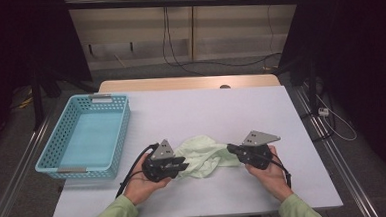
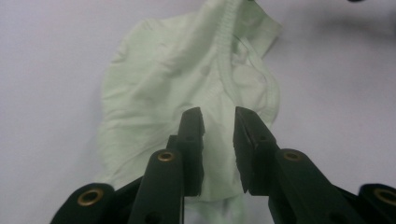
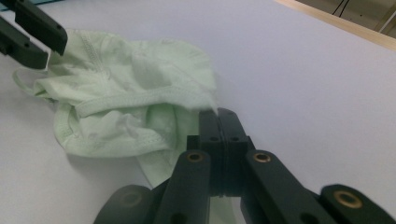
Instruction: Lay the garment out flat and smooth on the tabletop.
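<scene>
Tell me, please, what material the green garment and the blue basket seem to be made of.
The green garment looks like thin, soft knit cloth, perhaps cotton: it lies crumpled in folds, matte, with stitched ribbed hems. The blue basket looks like moulded plastic: stiff walls pierced with even rows of holes and a smooth, slightly glossy floor.

- I can read no text, label, brand, number or sign anywhere in front of me.
- The pale green crumpled cloth garment (image 2: 187,79) on my bench carries no print or tag that I can make out.
- The light blue perforated plastic basket (image 1: 85,136) has small plates on its end rims, too small and blurred for me to read.
</scene>
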